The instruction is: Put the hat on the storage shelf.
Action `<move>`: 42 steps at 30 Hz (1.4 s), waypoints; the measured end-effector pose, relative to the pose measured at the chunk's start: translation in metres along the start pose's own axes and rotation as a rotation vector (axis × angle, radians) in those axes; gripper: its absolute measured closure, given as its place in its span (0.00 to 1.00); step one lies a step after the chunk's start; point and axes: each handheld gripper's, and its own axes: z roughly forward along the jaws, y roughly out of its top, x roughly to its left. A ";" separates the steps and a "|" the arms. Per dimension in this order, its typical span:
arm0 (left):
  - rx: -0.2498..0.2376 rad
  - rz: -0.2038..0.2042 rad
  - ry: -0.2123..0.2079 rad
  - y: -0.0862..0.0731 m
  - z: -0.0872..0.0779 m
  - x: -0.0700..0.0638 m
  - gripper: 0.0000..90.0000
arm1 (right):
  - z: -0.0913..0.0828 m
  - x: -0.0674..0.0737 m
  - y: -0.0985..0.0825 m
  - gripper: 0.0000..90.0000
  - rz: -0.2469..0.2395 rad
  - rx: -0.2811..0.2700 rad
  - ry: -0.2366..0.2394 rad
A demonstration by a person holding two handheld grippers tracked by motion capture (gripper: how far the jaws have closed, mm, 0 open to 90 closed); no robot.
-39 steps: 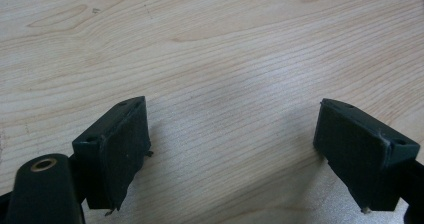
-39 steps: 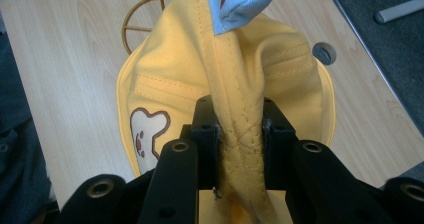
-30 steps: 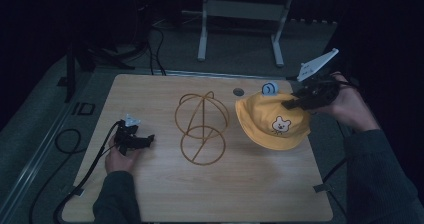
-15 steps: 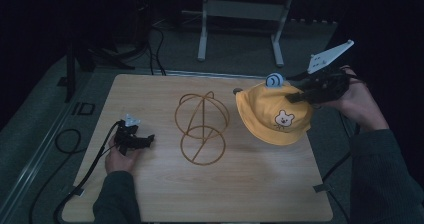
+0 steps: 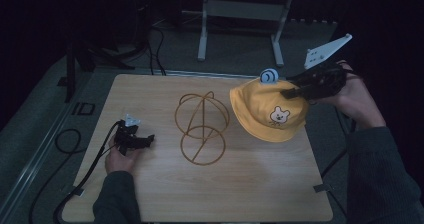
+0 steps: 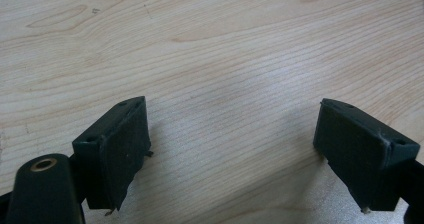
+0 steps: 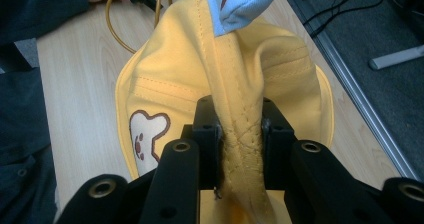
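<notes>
Left gripper rests low on the table, jaws spread with bare wood between them. Mid-table stands a wire frame. Right gripper pinches a fold of the yellow hat, lifted at the table's right.

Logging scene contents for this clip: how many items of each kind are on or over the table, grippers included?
Yellow hat: 1
Wire stand: 1
Hand-held grippers: 2, left hand-held gripper and right hand-held gripper
Total: 4
</notes>
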 end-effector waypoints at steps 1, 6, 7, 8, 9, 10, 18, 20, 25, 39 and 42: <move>0.000 0.000 0.000 0.000 0.000 0.000 0.16 | 0.000 0.000 0.001 0.83 -0.003 -0.001 0.000; 0.000 0.000 0.000 0.000 0.000 0.000 0.16 | -0.002 0.003 0.008 0.83 -0.013 -0.031 0.013; 0.000 0.000 0.000 0.000 0.000 0.000 0.16 | -0.002 0.003 0.009 0.83 -0.015 -0.037 0.015; 0.000 0.000 0.000 0.000 0.000 0.000 0.16 | -0.002 0.003 0.011 0.83 -0.019 -0.041 0.016; 0.000 0.000 0.000 0.000 0.000 0.000 0.16 | -0.001 0.003 0.012 0.83 -0.019 -0.044 0.017; 0.000 0.000 0.000 0.000 0.000 0.000 0.16 | -0.001 0.004 0.013 0.83 -0.021 -0.045 0.017; 0.000 0.000 0.000 0.000 0.000 0.000 0.16 | 0.007 0.007 0.024 0.83 -0.037 -0.055 0.034; 0.000 0.000 0.000 0.000 0.000 0.000 0.16 | 0.008 0.008 0.027 0.83 -0.043 -0.055 0.037; -0.001 0.000 0.000 0.000 0.000 0.000 0.16 | 0.012 0.010 0.034 0.83 -0.052 -0.062 0.045; 0.001 0.001 0.001 0.000 0.000 0.000 0.16 | 0.021 0.016 0.054 0.83 -0.079 -0.072 0.067; 0.001 0.001 0.000 0.000 0.000 0.000 0.16 | 0.023 0.018 0.058 0.83 -0.084 -0.071 0.069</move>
